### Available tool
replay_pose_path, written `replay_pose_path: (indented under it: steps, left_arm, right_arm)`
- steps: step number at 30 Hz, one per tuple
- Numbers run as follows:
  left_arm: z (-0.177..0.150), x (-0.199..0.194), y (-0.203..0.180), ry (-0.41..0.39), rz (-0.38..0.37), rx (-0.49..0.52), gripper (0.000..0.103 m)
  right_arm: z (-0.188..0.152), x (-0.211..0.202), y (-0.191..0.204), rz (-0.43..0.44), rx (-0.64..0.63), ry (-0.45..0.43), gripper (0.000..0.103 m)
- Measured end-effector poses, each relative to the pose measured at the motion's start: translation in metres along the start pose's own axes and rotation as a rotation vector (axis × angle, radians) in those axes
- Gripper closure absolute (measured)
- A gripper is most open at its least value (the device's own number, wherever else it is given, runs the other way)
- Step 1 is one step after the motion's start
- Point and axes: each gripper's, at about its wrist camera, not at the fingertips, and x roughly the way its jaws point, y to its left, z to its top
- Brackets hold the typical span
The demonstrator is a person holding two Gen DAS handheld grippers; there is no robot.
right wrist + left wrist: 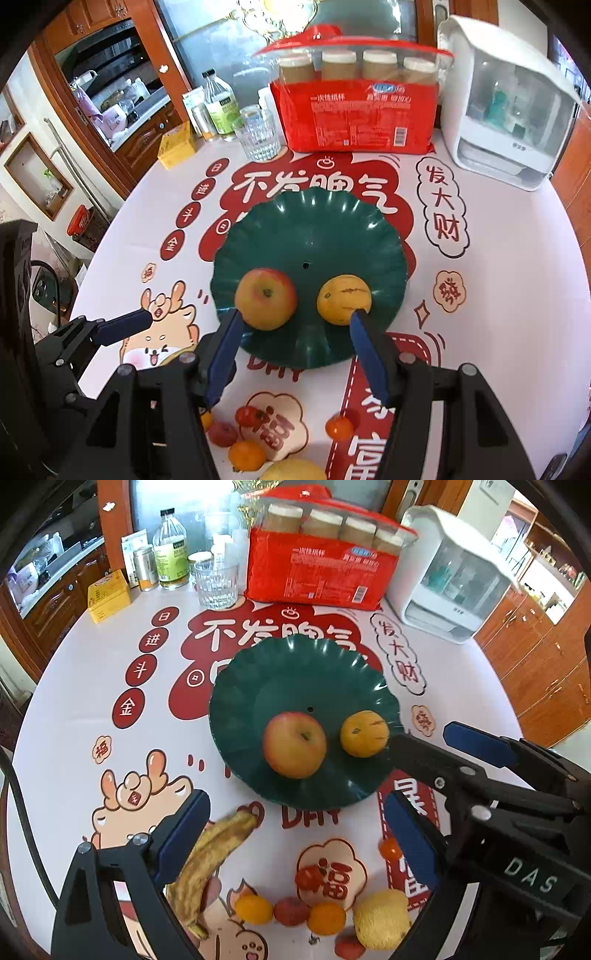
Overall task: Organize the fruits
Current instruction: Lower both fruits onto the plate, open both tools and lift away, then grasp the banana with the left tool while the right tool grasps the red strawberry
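Left wrist view: red-yellow round apple (294, 744) and yellow striped melon (364, 733) on scalloped green plastic plate (258, 672), gathered for tidiness; spotted banana (207, 864), small fruits on tabletop (74, 709); left tongs (295, 834), right tongs (291, 354) spread, empty.

A dark green scalloped plate (295, 672) holds a red-yellow apple (294, 744), stem up, beside a yellow striped fruit (364, 733). On the tablecloth in front of the plate: a browned banana (207, 860), small orange fruits (253, 909), red fruits (291, 911) and a lemon (382, 919).
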Motion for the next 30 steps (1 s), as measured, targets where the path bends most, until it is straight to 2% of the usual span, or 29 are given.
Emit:
replay_pose_path:
  steps: [6, 13, 20, 30]
  left_arm:
    - [-0.014, -0.034, 0.007, -0.053, -0.001, 0.001, 0.01]
    - [-0.035, -0.078, 0.01, -0.15, 0.003, 0.058, 0.01]
    - [-0.061, -0.096, 0.017, -0.128, 0.0, 0.047, 0.01]
    - [-0.102, -0.111, 0.026, -0.169, 0.022, 0.077, 0.01]
  right_arm:
    - [-0.012, -0.032, 0.009, -0.005, 0.011, -0.037, 0.042]
    - [-0.033, -0.069, 0.026, -0.003, 0.011, -0.082, 0.042]
    - [-0.061, -0.095, 0.04, 0.015, 0.022, -0.11, 0.042]
    - [-0.103, -0.109, 0.049, 0.027, 0.044, -0.113, 0.042]
